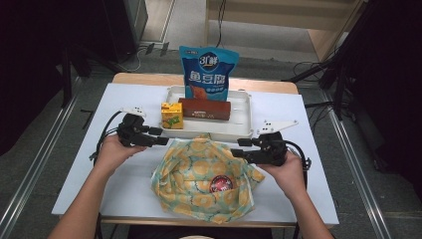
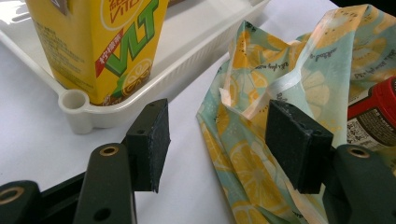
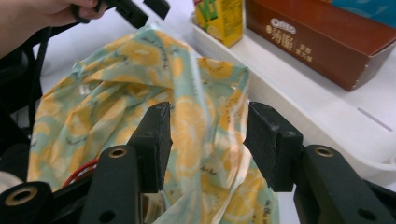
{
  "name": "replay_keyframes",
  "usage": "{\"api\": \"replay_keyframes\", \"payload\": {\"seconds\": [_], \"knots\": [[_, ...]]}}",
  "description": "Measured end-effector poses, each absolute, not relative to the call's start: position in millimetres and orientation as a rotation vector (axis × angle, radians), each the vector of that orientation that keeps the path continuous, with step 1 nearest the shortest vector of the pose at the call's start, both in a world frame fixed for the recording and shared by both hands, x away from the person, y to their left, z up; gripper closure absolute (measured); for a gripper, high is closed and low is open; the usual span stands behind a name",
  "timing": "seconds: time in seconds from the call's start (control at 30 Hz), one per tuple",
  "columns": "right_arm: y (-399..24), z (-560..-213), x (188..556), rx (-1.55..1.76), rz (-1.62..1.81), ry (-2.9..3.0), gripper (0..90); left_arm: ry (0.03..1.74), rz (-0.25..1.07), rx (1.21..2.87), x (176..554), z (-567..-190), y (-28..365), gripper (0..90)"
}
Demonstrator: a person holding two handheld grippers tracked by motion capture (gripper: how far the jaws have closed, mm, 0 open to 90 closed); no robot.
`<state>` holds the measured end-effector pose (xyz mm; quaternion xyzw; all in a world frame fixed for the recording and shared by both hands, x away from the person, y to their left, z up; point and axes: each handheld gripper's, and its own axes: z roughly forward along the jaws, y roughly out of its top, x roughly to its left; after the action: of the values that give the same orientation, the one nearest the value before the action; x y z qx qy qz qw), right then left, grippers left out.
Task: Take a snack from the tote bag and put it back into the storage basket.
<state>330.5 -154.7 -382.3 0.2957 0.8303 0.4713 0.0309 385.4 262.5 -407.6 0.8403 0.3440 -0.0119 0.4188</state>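
Observation:
A cloth bag (image 1: 199, 174) printed with yellow lemons lies crumpled on the white table, mouth toward the tray. Inside it sits a red-topped container (image 1: 220, 183), whose red top and label (image 2: 373, 112) show in the left gripper view. My left gripper (image 1: 160, 136) hovers at the bag's upper left corner. Its jaws stand wide open (image 2: 217, 140), and the bag's rim (image 2: 261, 93) lies just beside the right pad without being pinched. My right gripper (image 1: 240, 147) is at the bag's upper right edge. Bag fabric (image 3: 201, 121) bunches in the gap between its jaws (image 3: 205, 140), which stand apart.
Behind the bag, a white tray (image 1: 239, 130) holds a yellow drink carton (image 1: 172, 115) at its left end and a long brown box (image 1: 205, 108). A blue snack pouch (image 1: 208, 72) stands upright at the tray's back. The table's front edge is near the bag.

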Motion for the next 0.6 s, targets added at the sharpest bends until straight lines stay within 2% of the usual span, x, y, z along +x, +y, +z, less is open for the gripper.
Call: {"api": "replay_keyframes", "payload": {"seconds": [0.6], "knots": [[-136.8, -372.6, 306.6, 0.784, 1.45, 2.617, 58.8, 0.867, -0.03, 2.11, 386.3, -408.5, 263.5, 40.0]]}}
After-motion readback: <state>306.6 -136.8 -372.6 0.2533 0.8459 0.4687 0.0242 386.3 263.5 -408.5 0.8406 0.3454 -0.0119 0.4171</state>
